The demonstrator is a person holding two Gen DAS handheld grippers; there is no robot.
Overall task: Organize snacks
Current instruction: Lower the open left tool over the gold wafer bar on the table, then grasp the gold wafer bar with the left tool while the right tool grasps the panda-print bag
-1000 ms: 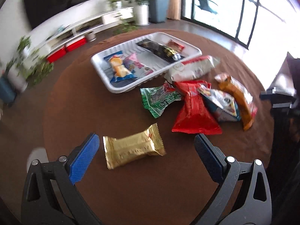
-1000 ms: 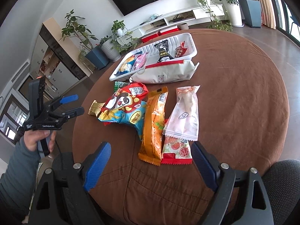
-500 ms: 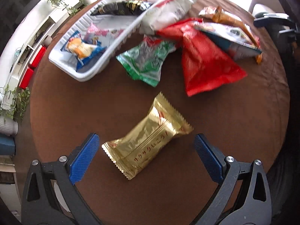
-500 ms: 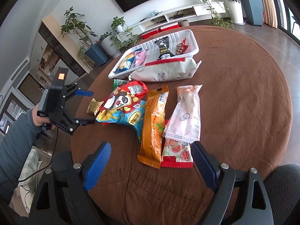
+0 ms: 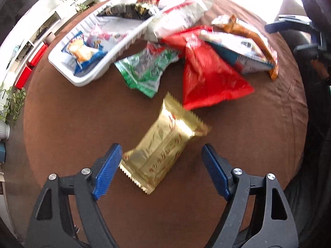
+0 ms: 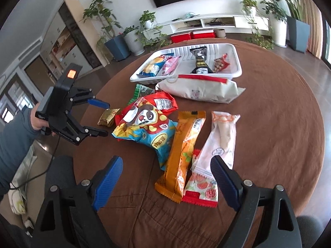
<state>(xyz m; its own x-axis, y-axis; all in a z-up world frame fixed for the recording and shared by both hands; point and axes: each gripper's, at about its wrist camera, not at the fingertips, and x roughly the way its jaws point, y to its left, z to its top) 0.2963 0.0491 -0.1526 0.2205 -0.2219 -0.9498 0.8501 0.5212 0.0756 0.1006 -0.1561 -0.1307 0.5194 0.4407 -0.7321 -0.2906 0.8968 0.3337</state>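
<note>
Left wrist: left tongs (image 5: 161, 170) closing around gold packet (image 5: 163, 152).

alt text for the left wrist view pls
The left gripper, jaws closing, straddles a gold snack packet on a brown round table, pads not yet pressing it. Beyond lie green and red packets and a white tray of snacks.

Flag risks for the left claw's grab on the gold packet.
1. The left claw is closing with the gold packet lying diagonally between its fingers; one finger sits by a crimped corner, so it may pinch only foil and the packet could twist or slip.
2. The red bag and green packet lie close to the far end; a skewed lift may drag them.
3. The white tray already holds several snacks, so space looks limited.
</note>
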